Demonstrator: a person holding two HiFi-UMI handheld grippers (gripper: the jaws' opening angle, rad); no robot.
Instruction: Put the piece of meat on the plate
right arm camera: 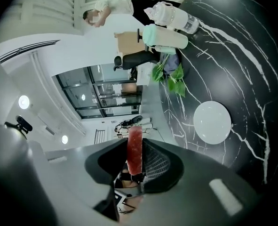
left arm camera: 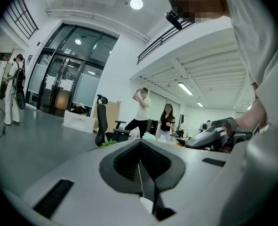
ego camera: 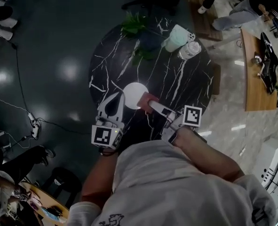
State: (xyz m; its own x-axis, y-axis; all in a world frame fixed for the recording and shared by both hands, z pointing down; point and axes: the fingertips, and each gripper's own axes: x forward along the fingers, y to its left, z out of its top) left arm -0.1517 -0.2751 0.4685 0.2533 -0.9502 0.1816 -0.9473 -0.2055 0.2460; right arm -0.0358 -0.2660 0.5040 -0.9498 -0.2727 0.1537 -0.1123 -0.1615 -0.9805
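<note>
A flat red piece of meat is pinched on edge between the jaws of my right gripper, which is shut on it. The meat hangs just right of the round white plate, which is bare on the black marble table. My left gripper hovers at the plate's left edge, jaws closed together with nothing between them. The right gripper also shows in the left gripper view.
At the table's far side stand a mint-green cup, a clear plastic bottle and a leafy green plant. A wooden desk stands to the right. People stand in the room beyond.
</note>
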